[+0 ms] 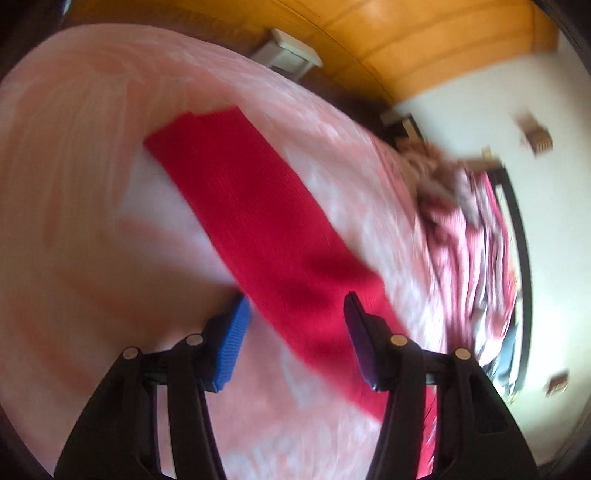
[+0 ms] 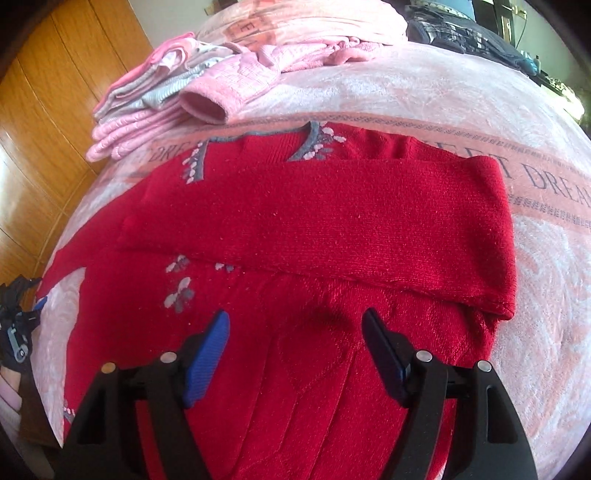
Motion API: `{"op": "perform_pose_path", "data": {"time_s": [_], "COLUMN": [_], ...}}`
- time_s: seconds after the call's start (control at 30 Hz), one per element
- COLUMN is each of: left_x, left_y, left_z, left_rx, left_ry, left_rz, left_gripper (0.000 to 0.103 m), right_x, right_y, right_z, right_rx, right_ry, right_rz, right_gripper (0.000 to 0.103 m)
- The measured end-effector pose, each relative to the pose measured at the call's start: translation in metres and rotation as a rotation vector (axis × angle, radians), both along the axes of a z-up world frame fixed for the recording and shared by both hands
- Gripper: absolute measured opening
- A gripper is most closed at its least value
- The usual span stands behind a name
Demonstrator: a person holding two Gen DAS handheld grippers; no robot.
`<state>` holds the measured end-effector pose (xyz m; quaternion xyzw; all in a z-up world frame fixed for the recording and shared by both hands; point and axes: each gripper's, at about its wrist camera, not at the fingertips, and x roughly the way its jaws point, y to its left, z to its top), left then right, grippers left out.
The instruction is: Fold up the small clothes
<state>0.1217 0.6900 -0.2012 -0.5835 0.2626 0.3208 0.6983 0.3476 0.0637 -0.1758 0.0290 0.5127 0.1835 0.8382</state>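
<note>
Both tools released: left tool [image 1: 295, 314], right tool [image 2: 295, 328] above red sweater [image 2: 314, 221]. Blanket [image 2: 546, 177] lettering reads "DREA".

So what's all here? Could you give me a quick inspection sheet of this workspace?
Surface: pink blanket with lettering, covering a bed.
Job's things: red sweater, one sleeve folded across its body; other sleeve lies out flat.
Clutter: stack of pink clothes at the far edge; dark garments behind.
Grippers: left gripper and right gripper both open, holding nothing.
Cables: nothing seen.
Surroundings: wooden wardrobe.
</note>
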Motion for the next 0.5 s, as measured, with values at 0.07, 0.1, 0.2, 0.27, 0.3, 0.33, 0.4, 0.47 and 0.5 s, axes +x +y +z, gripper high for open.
{"op": "perform_pose_path", "data": {"time_s": [0.07,0.1,0.2,0.27,0.3,0.33,0.4,0.47,0.5], "left_x": [0.001,0.003,0.014,0.022,0.025,0.023,0.021,0.005,0.003], "left_y": [0.013,0.018,0.028,0.033,0.034,0.034,0.038,0.041,0.042], "left_z": [-0.006,-0.006,-0.002,0.002,0.003,0.003,0.001,-0.002,-0.004], "left_rx": [-0.016,-0.015,0.023,0.054,0.065,0.073,0.078,0.073,0.076], "left_ry": [-0.04,-0.048,-0.021,0.01,0.022,0.027,0.035,0.016,-0.003], "left_rz": [0.035,0.046,0.032,0.017,0.011,0.007,0.005,0.013,0.012], "left_gripper": [0.051,0.051,0.051,0.043,0.041,0.03,0.012,0.004,0.004], "right_x": [0.002,0.002,0.002,0.002,0.002,0.002,0.002,0.002,0.002], "right_y": [0.0,0.0,0.003,0.004,0.004,0.004,0.004,0.004,0.003], "right_z": [-0.004,-0.006,-0.008,-0.007,-0.008,-0.008,-0.008,-0.007,-0.006], "right_rx": [-0.002,-0.005,-0.019,-0.027,-0.028,-0.027,-0.025,-0.023,-0.021], "right_ry": [0.009,0.012,0.009,0.001,0.0,0.0,0.002,0.002,0.002], "right_rz": [-0.001,-0.002,0.003,0.008,0.01,0.01,0.009,0.007,0.007], "right_gripper": [0.075,0.075,0.075,0.075,0.075,0.075,0.075,0.075,0.075]}}
